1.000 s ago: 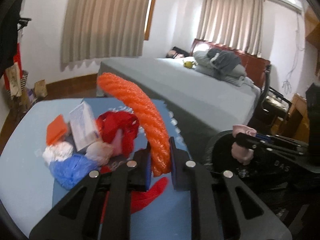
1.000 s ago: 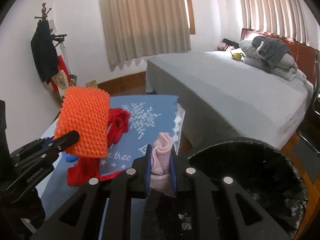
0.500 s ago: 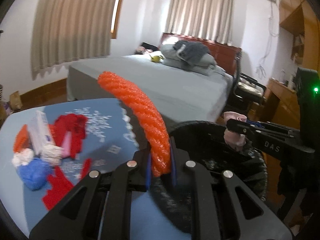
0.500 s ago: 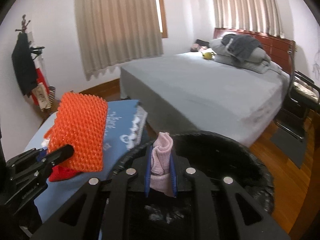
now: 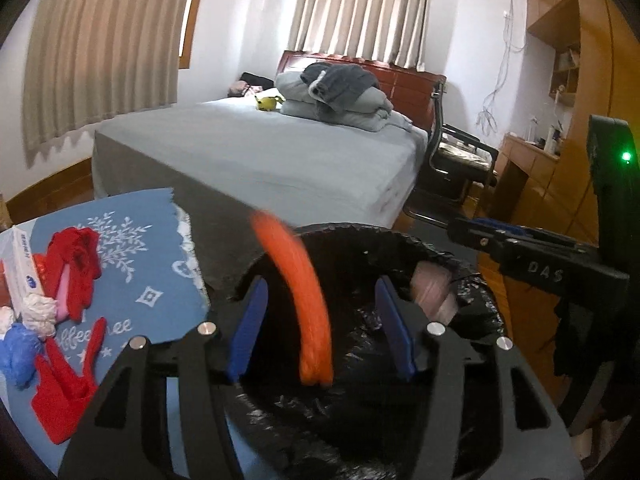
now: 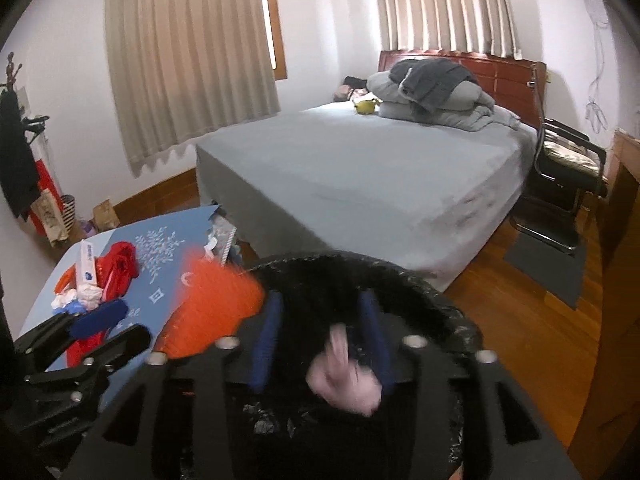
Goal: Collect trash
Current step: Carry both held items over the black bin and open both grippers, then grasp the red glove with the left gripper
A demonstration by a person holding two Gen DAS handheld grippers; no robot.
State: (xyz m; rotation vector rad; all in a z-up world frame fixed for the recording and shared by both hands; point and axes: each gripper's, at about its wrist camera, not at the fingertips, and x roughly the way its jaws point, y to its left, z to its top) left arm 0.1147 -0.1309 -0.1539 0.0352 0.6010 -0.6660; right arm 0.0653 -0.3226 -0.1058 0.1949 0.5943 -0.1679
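On the table, under a blue cloth printed with white snowflakes, the remaining litter lies in a heap at the left: a crumpled blue wad, a white tissue ball, a long white carton, a bunched red mesh bag and a flat red scrap. Beside the table's edge stands the round bin, lined with a glossy, wrinkled black bag. The left gripper hangs over its mouth, its jaws having just been opening; the blue pads now stand apart, and the orange foam net, a ribbed, curved sleeve blurred by motion, hangs loose between them, touching neither. In the right wrist view the same net shows as a bristly orange sheet at the bin's left rim. The right gripper is also above the bin, its jaws likewise just opened and standing apart; the pink wad, soft and folded, is smeared by blur just off the right pad, over the dark liner. Behind them a bed with a smooth grey sheet carries folded grey bedding against a red-brown headboard, and pleated beige curtains hang at the windows.
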